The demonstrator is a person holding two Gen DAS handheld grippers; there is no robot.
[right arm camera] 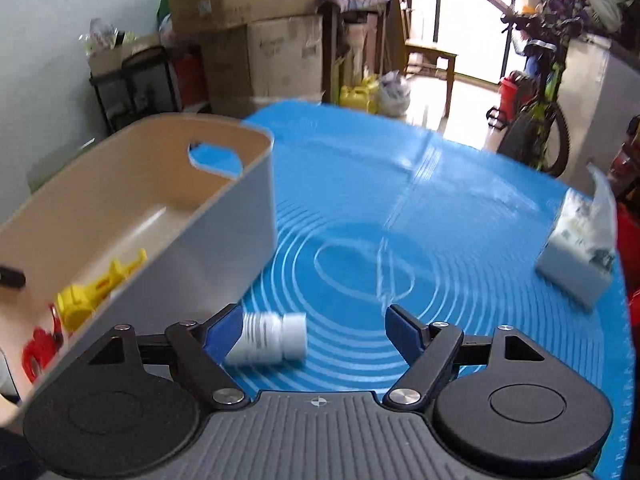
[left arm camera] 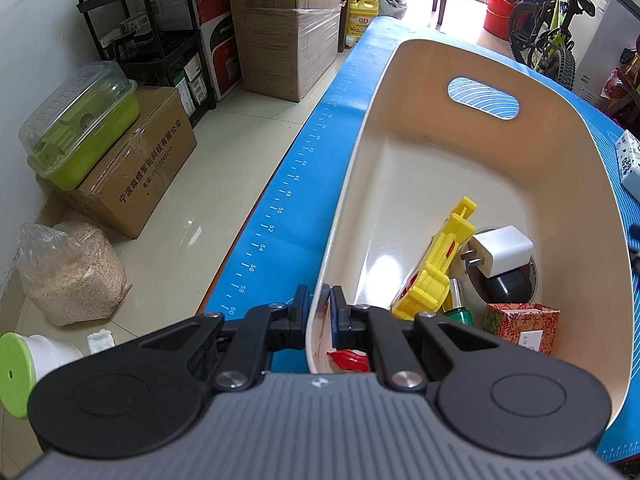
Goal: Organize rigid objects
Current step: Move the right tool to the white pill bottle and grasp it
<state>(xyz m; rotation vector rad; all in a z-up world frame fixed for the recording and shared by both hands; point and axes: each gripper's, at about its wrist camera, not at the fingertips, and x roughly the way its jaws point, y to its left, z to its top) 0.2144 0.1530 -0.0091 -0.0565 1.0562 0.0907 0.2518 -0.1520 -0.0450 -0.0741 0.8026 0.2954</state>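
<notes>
Blue mat (right arm camera: 460, 216) with white rings covers the counter, and cardboard boxes (left arm camera: 284, 28) and a bicycle (left arm camera: 548, 36) crowd the room behind. On the mat's left side sits the cream bin (left arm camera: 424, 168), and the left gripper (left arm camera: 320, 304) is clamped on its near rim, one finger outside the wall, one inside, nearly closed with only the wall between them.

Down in the bin's near end: a yellow toy (left arm camera: 440, 264) lying lengthwise, a white charger (left arm camera: 500, 250) resting on a black round object (left arm camera: 510, 284), a green bottle (left arm camera: 458, 308) just beside the toy, a red patterned box (left arm camera: 522, 324) against the right wall, and a red piece (left arm camera: 348, 360) close under the gripper.

Over to the right wrist view (blurred, mind you): the right gripper (right arm camera: 314, 328) is spread wide and holding nothing. A white bottle (right arm camera: 272, 338) lies on its side on the mat between the fingers, close to the left finger, whether touching I cannot tell. It lies just outside the bin's right wall. A tissue pack (right arm camera: 576, 264) sits well apart at the mat's right edge.
</notes>
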